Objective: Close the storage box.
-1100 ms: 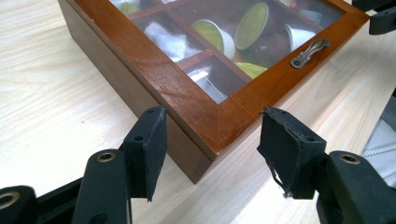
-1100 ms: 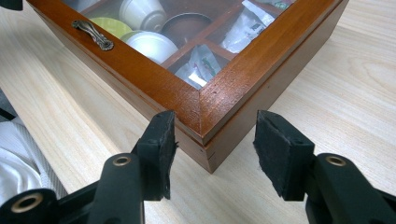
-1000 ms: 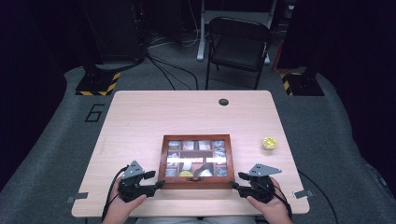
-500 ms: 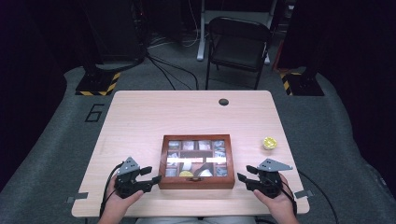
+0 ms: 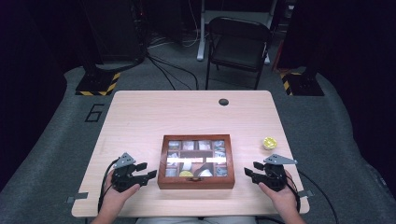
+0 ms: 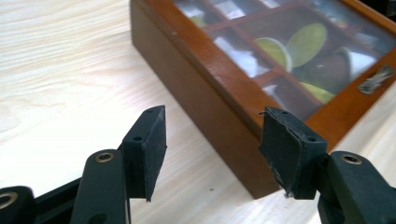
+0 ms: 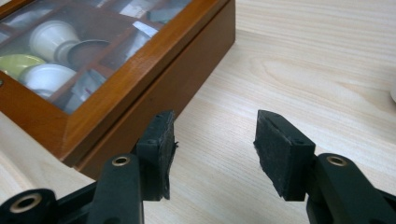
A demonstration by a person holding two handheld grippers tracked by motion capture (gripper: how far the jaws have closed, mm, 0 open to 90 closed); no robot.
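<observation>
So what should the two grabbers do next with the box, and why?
Probably bring the left gripper and right gripper inward to the sides of the wooden box. Both sit on either side of it, apart from it, jaws gaping with nothing between them. Its glass lid is down, with a small clasp at the front.

A box [image 5: 196, 161] is sitting on the table [image 5: 154, 116] near its front edge, between the left hand-held gripper [image 5: 145, 171] and the right hand-held gripper [image 5: 250, 170].

High view looks down over the table [image 5: 140, 116]; both gripper views sit close, sharing the wooden box [image 5: 196, 161], seemingly opposite corners.
</observation>
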